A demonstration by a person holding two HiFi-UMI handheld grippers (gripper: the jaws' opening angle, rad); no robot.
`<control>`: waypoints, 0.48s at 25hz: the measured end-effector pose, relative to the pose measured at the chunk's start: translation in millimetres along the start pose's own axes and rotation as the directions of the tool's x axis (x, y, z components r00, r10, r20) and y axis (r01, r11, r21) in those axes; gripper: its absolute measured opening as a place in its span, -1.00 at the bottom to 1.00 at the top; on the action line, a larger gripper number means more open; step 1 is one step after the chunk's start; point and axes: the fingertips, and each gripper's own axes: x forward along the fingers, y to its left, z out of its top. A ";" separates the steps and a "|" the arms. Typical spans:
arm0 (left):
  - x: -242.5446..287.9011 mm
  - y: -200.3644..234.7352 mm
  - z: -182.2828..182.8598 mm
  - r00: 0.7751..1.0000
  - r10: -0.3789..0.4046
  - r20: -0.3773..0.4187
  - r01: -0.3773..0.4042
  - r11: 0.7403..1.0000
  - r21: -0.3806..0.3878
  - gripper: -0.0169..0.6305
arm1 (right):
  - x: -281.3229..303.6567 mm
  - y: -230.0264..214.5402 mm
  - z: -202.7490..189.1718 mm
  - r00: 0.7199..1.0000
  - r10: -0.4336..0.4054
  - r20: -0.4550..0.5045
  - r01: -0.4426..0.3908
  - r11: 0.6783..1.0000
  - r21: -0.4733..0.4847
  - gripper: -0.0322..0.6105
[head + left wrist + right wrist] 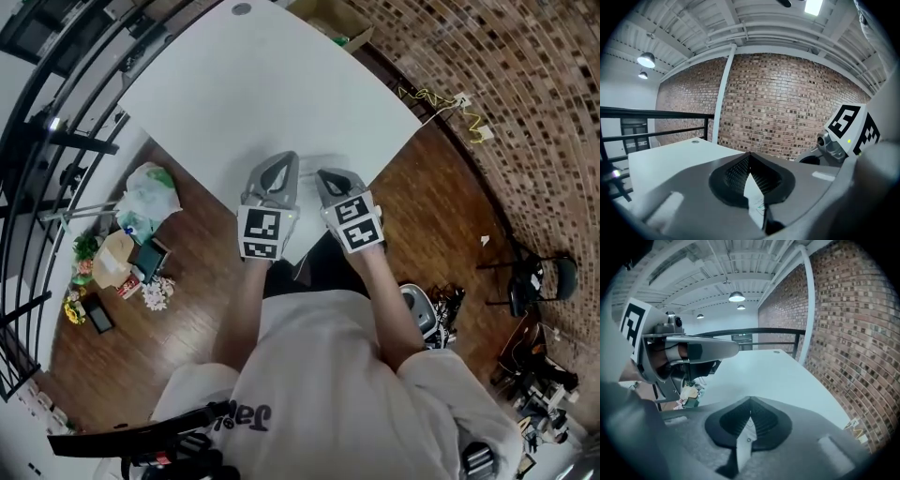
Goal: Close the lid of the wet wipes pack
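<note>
No wet wipes pack shows in any view. In the head view both grippers rest side by side at the near edge of the white table (272, 94). My left gripper (280, 161) has its jaws pressed together with nothing between them. Just to its right, my right gripper (330, 174) is likewise shut and empty. In the left gripper view the shut jaws of the left gripper (750, 158) point over the table toward a brick wall, with the right gripper's marker cube (851, 126) alongside. In the right gripper view the right gripper (750, 401) is shut too, with the left gripper (693, 350) beside it.
A cardboard box (333, 19) sits past the table's far edge. On the wooden floor to the left lie a plastic bag (150, 192) and small clutter (112, 272). A black railing (56, 131) runs along the left, and a chair (544, 277) stands at the right.
</note>
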 end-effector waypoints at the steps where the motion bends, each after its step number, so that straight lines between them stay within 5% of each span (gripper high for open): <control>1: 0.9 1.8 -4.3 1.000 0.002 -0.011 -0.003 1.000 -0.009 -0.90 | 4.5 1.7 -4.5 1.000 0.009 -0.012 -0.009 1.000 0.002 -0.93; 12: 10.2 6.1 -38.8 0.996 0.009 -0.091 -0.016 0.997 -0.077 -0.90 | 29.2 7.1 -50.1 0.994 0.060 -0.095 -0.055 0.997 0.054 -0.93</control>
